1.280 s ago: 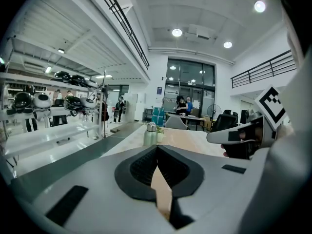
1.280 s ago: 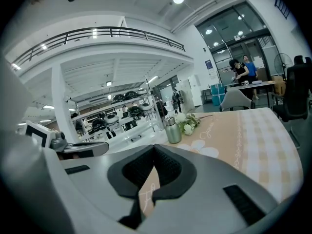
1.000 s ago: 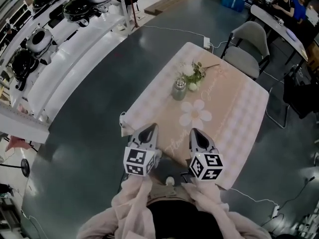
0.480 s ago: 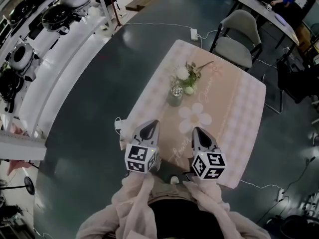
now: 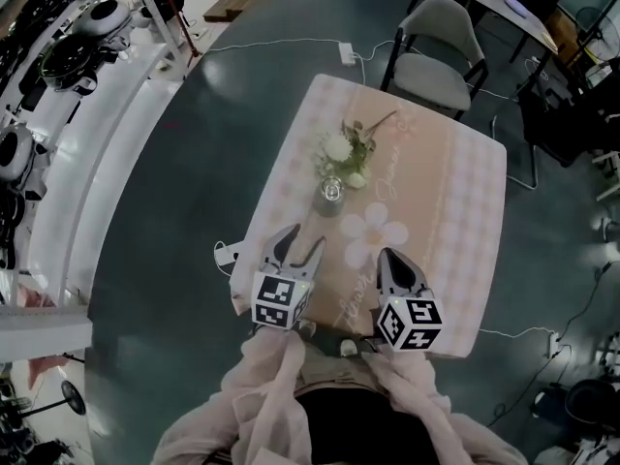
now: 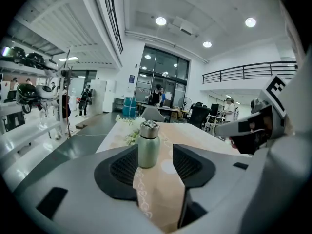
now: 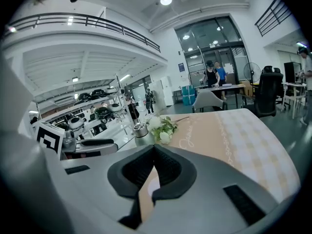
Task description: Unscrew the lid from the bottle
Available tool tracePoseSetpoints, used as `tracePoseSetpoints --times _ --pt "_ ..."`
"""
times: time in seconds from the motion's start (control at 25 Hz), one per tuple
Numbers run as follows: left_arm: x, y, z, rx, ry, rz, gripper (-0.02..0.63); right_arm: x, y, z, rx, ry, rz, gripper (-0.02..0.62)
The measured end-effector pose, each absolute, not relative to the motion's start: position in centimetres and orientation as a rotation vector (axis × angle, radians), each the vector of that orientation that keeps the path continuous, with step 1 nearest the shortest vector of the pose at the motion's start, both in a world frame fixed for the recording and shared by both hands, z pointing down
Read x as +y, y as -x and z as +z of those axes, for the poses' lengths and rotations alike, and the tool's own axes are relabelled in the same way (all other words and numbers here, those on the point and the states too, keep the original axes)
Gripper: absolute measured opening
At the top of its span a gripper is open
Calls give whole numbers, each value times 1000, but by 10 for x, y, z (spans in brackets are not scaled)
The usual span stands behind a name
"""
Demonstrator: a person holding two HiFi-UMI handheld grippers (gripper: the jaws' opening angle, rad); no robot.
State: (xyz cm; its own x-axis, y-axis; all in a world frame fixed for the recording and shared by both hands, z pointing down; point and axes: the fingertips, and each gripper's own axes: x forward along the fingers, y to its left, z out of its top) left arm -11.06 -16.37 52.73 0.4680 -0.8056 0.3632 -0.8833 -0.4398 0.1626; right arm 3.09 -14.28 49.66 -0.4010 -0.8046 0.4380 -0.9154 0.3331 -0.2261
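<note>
Left gripper view: jaws being opened toward the bottle (image 6: 148, 150), which is not yet reached.
The left gripper (image 6: 155, 161) is opening with nothing gripped; the right gripper (image 7: 153, 165) is shut and empty. The bottle stands upright on the tabletop (image 5: 455, 221) at 12 o'clock, well ahead, with its lid (image 6: 149, 127) on. The body is best clamped low, so that the lid is left free. Cursive script on the runner (image 5: 426, 177) cannot be read.
</note>
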Motion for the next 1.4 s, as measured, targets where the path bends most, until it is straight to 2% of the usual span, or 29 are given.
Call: tracePoseSetpoints --times 0.16,0.48,0.84,1.4 --pt "-185 103 549 -1349 -2412 373 291 -149 -38 506 -2300 -1607 662 14" --pt "-233 93 582 -1271 -2443 457 368 -157 -48 516 -2195 -1696 705 14" --pt "-261 76 612 -1199 -2533 563 393 -156 -58 530 -2099 -1756 738 14" --pt "-288 61 625 -1269 -2595 676 391 -152 -65 543 -2036 -1770 772 14"
